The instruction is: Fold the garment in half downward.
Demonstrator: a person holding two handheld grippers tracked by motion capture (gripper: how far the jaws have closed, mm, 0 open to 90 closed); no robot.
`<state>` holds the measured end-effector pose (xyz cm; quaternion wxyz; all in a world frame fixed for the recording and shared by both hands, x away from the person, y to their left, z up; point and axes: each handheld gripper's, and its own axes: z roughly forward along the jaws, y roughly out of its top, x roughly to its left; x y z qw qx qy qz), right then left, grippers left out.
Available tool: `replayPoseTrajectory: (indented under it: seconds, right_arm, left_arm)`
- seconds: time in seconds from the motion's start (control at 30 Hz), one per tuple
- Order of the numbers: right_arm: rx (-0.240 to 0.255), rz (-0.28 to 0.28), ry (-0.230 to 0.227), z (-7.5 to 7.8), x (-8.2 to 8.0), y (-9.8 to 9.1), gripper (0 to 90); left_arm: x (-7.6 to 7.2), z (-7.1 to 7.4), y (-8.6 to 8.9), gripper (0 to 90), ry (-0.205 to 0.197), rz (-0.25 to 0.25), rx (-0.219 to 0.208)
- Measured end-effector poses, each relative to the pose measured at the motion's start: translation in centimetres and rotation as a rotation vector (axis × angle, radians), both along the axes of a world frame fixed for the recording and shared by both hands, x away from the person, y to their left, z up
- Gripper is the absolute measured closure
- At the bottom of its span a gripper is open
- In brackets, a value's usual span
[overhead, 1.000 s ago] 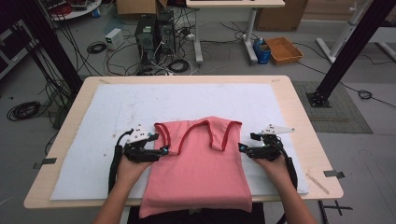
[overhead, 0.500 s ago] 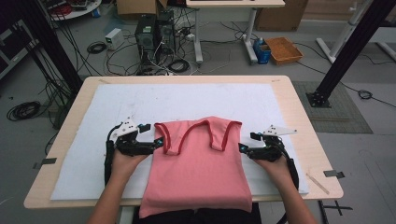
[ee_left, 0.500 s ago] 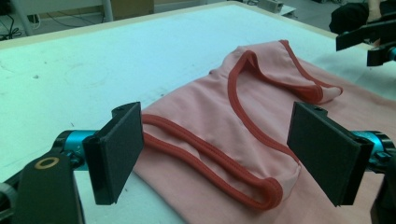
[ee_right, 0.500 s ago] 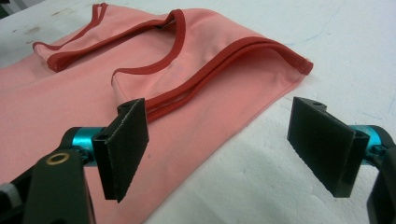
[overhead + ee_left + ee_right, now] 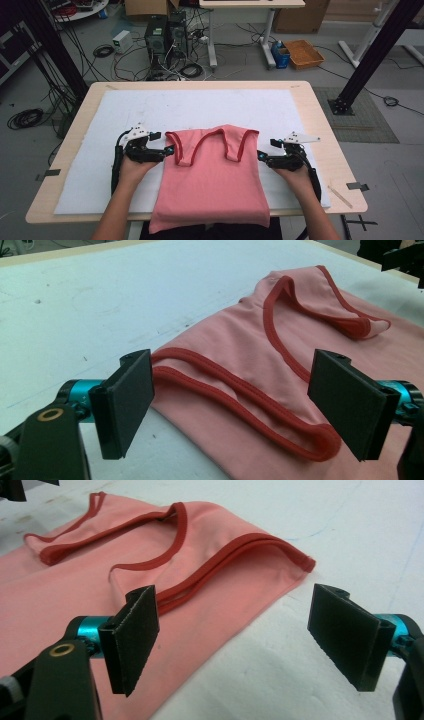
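The pink tank top (image 5: 210, 180) lies flat on the white mat (image 5: 100, 150) at the desk's near edge, its hem overhanging. The left gripper (image 5: 170, 150), fingers just opened wide, and the right gripper (image 5: 260, 156), equally wide, grip nothing; folding looks unstarted

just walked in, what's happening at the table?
A person works a pink tank top laid flat on the white mat, a gripper in each hand. The left gripper sits at the garment's left armhole; its jaws have just been opening, and nothing is pinched. The right gripper waits open at the right edge.
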<state>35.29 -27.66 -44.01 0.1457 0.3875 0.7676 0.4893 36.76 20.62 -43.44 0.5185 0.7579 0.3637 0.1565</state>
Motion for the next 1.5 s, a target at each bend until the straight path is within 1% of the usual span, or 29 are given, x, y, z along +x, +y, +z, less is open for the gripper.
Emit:
replayPoseTrajectory:
  seconds: [0.07, 0.13, 0.17, 0.23, 0.37, 0.43, 0.47, 0.5, 0.57, 0.63, 0.7, 0.73, 0.77, 0.8, 0.87, 0.93, 0.97, 1.0, 1.07, 1.1, 1.13, 1.17, 1.23, 1.27, 1.3, 1.37, 1.4, 1.43, 1.5]
  right_arm:
    - [-0.009, -0.005, 0.001, 0.1, 0.2, 0.0, 20.4]
    - [-0.024, -0.010, -0.001, 0.2, 0.5, 0.1, 20.4]
    - [-0.029, -0.011, 0.001, 0.2, 0.6, 0.1, 20.4]
    - [-0.050, -0.014, 0.011, 0.3, 1.0, 0.2, 20.4]
    - [-0.055, -0.030, 0.034, -0.1, 1.8, 0.2, 20.4]
    - [-0.055, -0.037, 0.056, -0.3, 2.3, 0.1, 20.4]
    - [-0.067, -0.044, 0.067, -0.3, 2.8, 0.0, 20.4]
    - [-0.074, -0.052, 0.069, -0.3, 3.1, 0.0, 20.4]
    - [-0.090, -0.059, 0.071, -0.1, 3.8, 0.1, 20.4]
    - [-0.089, -0.070, 0.072, 0.0, 4.5, 0.1, 20.4]
    - [-0.102, -0.081, 0.086, 0.0, 5.1, 0.2, 20.4]
    - [-0.105, -0.083, 0.085, 0.0, 5.4, 0.2, 20.4]
    - [-0.113, -0.083, 0.083, 0.0, 5.7, 0.4, 20.4]
    - [-0.118, -0.087, 0.085, 0.0, 5.9, 0.5, 20.5]
    - [-0.115, -0.093, 0.085, -0.2, 6.5, 0.6, 20.6]
    - [-0.112, -0.102, 0.120, -0.6, 7.2, 0.8, 20.6]
    - [-0.117, -0.102, 0.126, -0.7, 7.5, 1.0, 21.3]
    - [-0.121, -0.102, 0.132, -0.8, 7.8, 1.2, 24.1]
    - [-0.142, -0.094, 0.133, -0.9, 8.2, 1.7, 26.2]
    - [-0.148, -0.088, 0.130, -1.0, 8.4, 1.9, 27.5]
    - [-0.156, -0.082, 0.133, -1.0, 8.6, 2.2, 28.0]
    - [-0.172, -0.076, 0.133, -1.0, 8.7, 2.4, 30.7]
    - [-0.197, -0.072, 0.138, -1.1, 9.0, 2.8, 33.8]
    - [-0.203, -0.074, 0.133, -1.0, 9.0, 2.9, 37.9]
    - [-0.208, -0.061, 0.123, -1.0, 9.0, 3.0, 44.1]
    - [-0.236, -0.060, 0.107, -1.1, 8.8, 3.3, 48.8]
    - [-0.242, -0.053, 0.100, -1.0, 8.7, 3.4, 54.4]
    - [-0.239, -0.041, 0.099, -1.0, 8.7, 3.4, 60.0]
    - [-0.245, -0.026, 0.090, -1.0, 8.5, 3.6, 68.2]
  left_arm:
    - [0.4, 0.0, 0.1, 18.7, 0.001, 0.005, 0.005]
    - [0.7, -0.1, 0.3, 18.7, 0.000, 0.017, -0.014]
    - [1.0, -0.1, 0.4, 18.7, 0.008, 0.020, -0.015]
    - [1.7, -0.3, 0.5, 18.8, 0.021, 0.021, -0.001]
    - [2.8, -0.5, 0.6, 18.9, 0.036, 0.025, 0.022]
    - [3.3, -0.5, 0.6, 18.9, 0.046, 0.034, 0.025]
    - [3.6, -0.6, 0.6, 18.9, 0.053, 0.037, 0.026]
    - [3.9, -0.7, 0.5, 18.9, 0.062, 0.043, 0.026]
    - [4.6, -0.9, 0.4, 18.9, 0.081, 0.049, 0.039]
    - [5.1, -1.2, 0.2, 19.0, 0.101, 0.052, 0.051]
    - [5.7, -1.5, 0.0, 19.0, 0.123, 0.051, 0.069]
    - [5.9, -1.6, 0.0, 19.7, 0.152, 0.057, 0.072]
    - [6.1, -1.6, 0.0, 19.8, 0.154, 0.058, 0.076]
    - [6.2, -1.5, 0.0, 19.8, 0.147, 0.061, 0.084]
    - [6.5, -1.5, 0.1, 19.8, 0.161, 0.063, 0.094]
    - [6.7, -1.5, 0.1, 20.1, 0.173, 0.061, 0.104]
    - [6.8, -1.5, 0.1, 21.5, 0.180, 0.058, 0.113]
    - [6.8, -1.6, 0.1, 22.1, 0.185, 0.064, 0.113]
    - [7.0, -1.7, 0.3, 24.0, 0.194, 0.063, 0.118]
    - [7.0, -1.7, 0.4, 25.8, 0.202, 0.068, 0.105]
    - [7.1, -1.7, 0.4, 26.5, 0.201, 0.064, 0.109]
    - [7.1, -1.7, 0.4, 28.0, 0.198, 0.062, 0.115]
    - [7.2, -1.7, 0.3, 32.7, 0.197, 0.049, 0.139]
    - [7.1, -1.7, 0.1, 33.9, 0.189, 0.049, 0.153]
    - [7.1, -1.7, 0.1, 36.5, 0.186, 0.049, 0.164]
    - [7.0, -1.6, 0.0, 40.0, 0.172, 0.050, 0.190]
    - [6.9, -1.6, 0.0, 42.6, 0.172, 0.046, 0.193]
    - [6.9, -1.6, 0.0, 45.6, 0.175, 0.041, 0.185]
    - [6.7, -1.6, 0.0, 52.0, 0.167, 0.028, 0.188]
